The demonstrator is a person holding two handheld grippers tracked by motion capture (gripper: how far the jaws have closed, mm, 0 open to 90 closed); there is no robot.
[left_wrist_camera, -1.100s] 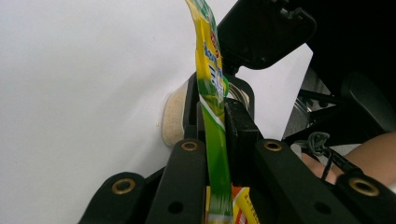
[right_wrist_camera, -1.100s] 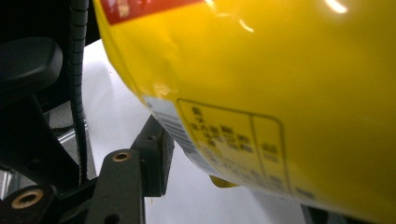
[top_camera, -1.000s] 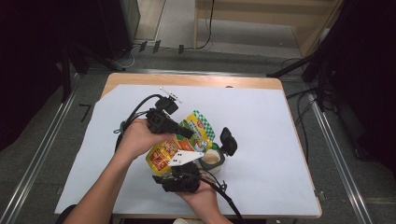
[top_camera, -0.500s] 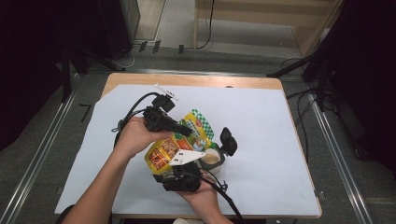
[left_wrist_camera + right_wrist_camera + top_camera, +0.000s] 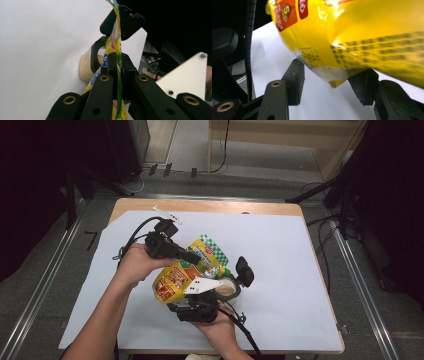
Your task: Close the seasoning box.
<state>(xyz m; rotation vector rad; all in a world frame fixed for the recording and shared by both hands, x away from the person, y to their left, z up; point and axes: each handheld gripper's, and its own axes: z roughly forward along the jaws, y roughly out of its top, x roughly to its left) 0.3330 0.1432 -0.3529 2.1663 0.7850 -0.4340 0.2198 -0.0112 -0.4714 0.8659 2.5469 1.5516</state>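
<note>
A yellow and green food packet (image 5: 192,265) is held tilted above the white sheet. My left gripper (image 5: 197,257) is shut on its flat green upper edge (image 5: 113,45), and its jaws have just closed a touch tighter on it. From below, my right gripper (image 5: 187,295) takes the packet's bulging yellow lower end (image 5: 362,30) between its pads (image 5: 295,80), which touch it on both sides. A small clear jar of beige powder (image 5: 227,289) stands just right of the packet, its black flip lid (image 5: 245,270) swung open. The jar (image 5: 86,67) also appears behind the packet's edge.
A white sheet (image 5: 290,270) covers most of the wooden table (image 5: 210,206). A small white strip (image 5: 167,213) lies near the sheet's far left edge. Black cables trail from both grippers. Dark equipment and floor rails surround the table.
The left hand and the packet's top have nudged slightly left. The right hand and the jar have kept still.
</note>
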